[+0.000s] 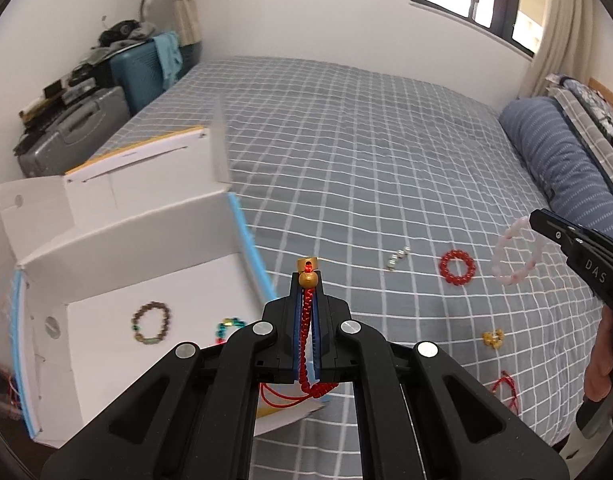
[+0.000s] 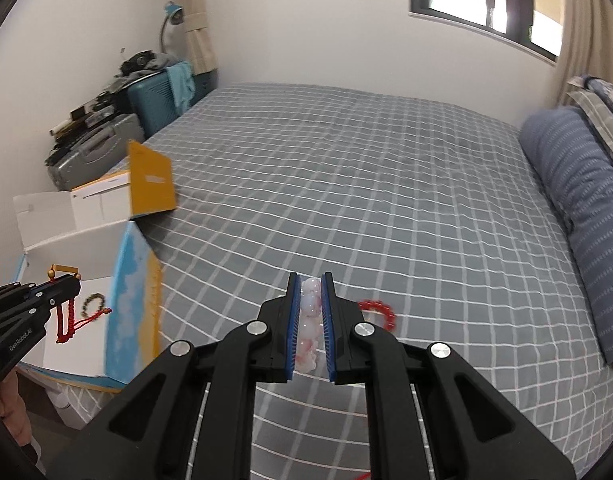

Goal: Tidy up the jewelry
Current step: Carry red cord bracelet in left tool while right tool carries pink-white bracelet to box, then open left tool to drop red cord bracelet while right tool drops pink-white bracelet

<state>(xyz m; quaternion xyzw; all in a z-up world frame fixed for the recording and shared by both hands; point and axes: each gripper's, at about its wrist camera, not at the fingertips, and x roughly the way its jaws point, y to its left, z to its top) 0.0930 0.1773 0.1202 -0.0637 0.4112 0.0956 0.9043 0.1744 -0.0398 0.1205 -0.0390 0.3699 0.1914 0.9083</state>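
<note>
We see a red braided cord bracelet (image 1: pixel 306 332) with gold beads pinched upright above the open white box (image 1: pixel 154 264), where a brown beaded bracelet (image 1: pixel 152 323) lies flat; a pale pink bead bracelet (image 1: pixel 516 254) dangles over the bed, a red bead ring (image 1: pixel 457 267) beneath.

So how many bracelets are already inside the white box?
2 show in the white cardboard box: a brown beaded bracelet on its floor and a colourful beaded bracelet beside it, partly hidden behind the left gripper. More could be hidden.
</note>
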